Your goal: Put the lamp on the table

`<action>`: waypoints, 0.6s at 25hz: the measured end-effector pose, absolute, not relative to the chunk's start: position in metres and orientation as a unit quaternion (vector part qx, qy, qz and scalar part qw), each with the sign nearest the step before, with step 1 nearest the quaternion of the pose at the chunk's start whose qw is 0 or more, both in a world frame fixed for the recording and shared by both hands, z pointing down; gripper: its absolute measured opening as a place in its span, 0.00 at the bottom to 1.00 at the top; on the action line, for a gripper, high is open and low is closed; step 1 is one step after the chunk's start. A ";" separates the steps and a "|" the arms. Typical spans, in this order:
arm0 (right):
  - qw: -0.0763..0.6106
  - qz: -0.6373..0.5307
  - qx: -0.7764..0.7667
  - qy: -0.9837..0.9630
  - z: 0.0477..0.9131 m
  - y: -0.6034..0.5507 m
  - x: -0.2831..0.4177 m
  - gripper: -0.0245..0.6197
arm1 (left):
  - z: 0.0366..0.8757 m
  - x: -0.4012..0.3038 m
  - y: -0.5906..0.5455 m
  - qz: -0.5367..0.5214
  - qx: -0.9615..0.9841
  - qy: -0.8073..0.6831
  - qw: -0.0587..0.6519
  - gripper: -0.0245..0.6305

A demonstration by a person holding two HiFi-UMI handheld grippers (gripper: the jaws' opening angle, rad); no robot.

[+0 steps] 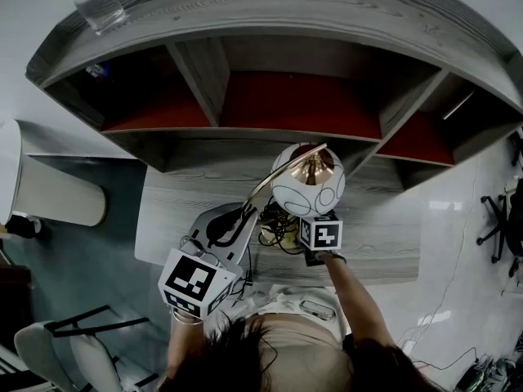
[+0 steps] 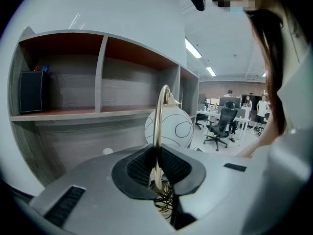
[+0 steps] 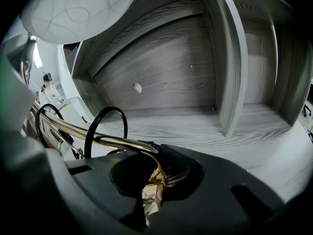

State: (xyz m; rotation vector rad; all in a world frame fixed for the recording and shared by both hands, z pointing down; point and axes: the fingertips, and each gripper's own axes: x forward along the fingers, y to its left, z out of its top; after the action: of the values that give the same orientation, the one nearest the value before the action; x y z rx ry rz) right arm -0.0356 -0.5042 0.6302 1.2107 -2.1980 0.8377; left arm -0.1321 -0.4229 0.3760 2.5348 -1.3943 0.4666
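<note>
The lamp has a white globe shade [image 1: 307, 180] with thin line patterns, a curved brass arm [image 1: 274, 176] and a tangle of black cable [image 1: 278, 227]. I hold it above the grey wooden table [image 1: 384, 251]. My left gripper [image 2: 157, 168] is shut on the brass arm [image 2: 159, 126], with the globe [image 2: 168, 126] just beyond the jaws. My right gripper [image 3: 156, 180] is shut on the lower end of the brass arm [image 3: 98, 138], near a threaded brass fitting. The globe [image 3: 80, 9] hangs at the top left of the right gripper view, and a cable loop [image 3: 105, 126] rises beside the arm.
A grey shelf unit [image 1: 294, 96] with red-backed compartments stands at the table's far side. A glass [image 1: 100, 6] sits on its top and a black speaker [image 2: 30, 91] in its left compartment. A chair [image 1: 73, 341] stands at lower left. Office chairs [image 2: 222, 126] and people are far right.
</note>
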 end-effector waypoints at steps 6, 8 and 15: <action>0.245 0.307 0.442 -0.807 0.633 -0.504 -0.034 0.10 | 0.378 -0.128 -0.422 0.162 0.862 -0.468 0.107 0.10; 0.243 0.308 0.441 -0.807 0.634 -0.504 -0.034 0.10 | 0.377 -0.126 -0.422 0.161 0.863 -0.466 0.106 0.10; 0.238 0.311 0.438 -0.809 0.636 -0.503 -0.034 0.10 | 0.378 -0.120 -0.420 0.160 0.867 -0.459 0.108 0.10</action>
State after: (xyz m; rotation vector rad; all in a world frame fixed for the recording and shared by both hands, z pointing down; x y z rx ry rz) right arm -0.0335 -0.5033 0.6363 1.1992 -2.2162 0.8529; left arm -0.1200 -0.4199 0.3777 2.5520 -1.3498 0.4715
